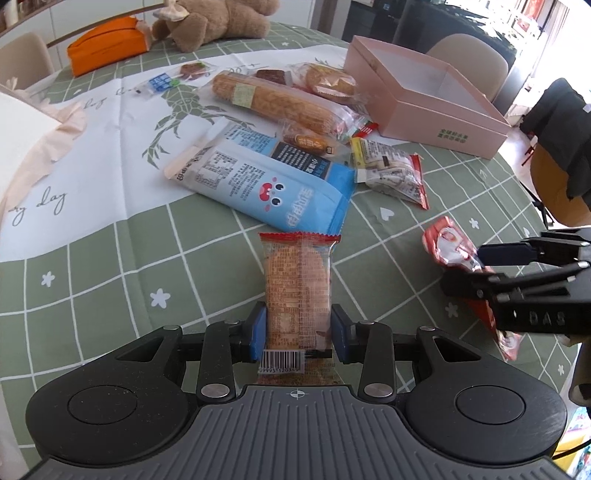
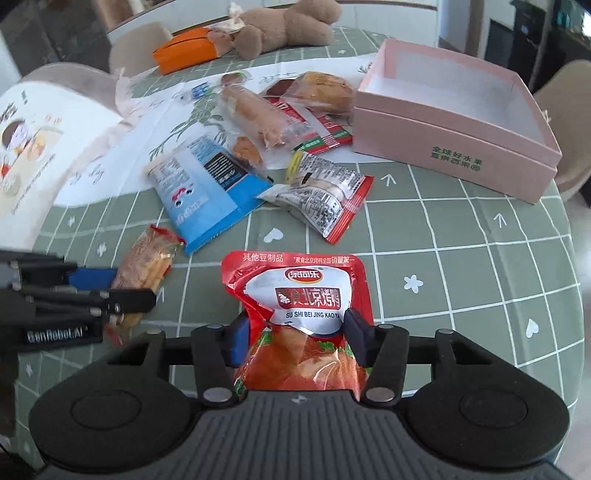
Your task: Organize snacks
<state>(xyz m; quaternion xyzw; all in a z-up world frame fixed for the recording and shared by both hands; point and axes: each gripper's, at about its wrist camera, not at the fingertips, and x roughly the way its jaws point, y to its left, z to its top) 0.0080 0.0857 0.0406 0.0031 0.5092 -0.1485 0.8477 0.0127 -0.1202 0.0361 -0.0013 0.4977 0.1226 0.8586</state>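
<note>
My left gripper (image 1: 298,330) is shut on an orange cracker packet (image 1: 298,284) with a barcode, held over the green checked tablecloth. It also shows in the right wrist view (image 2: 144,266). My right gripper (image 2: 295,338) is shut on a red pouch (image 2: 299,291) of bean snack; the pouch also shows in the left wrist view (image 1: 448,247). An open, empty pink box (image 2: 454,136) stands at the far right, also in the left wrist view (image 1: 439,118). Loose snacks lie between: a blue bag (image 1: 273,181), a long bread (image 1: 280,101), a red-edged packet (image 2: 325,192).
A brown teddy bear (image 1: 218,20) and an orange pouch (image 1: 107,44) lie at the table's far side. A white gift bag (image 2: 40,147) stands at the left. Chairs (image 1: 469,59) surround the round table. Small sweets (image 1: 177,77) lie on the white cloth.
</note>
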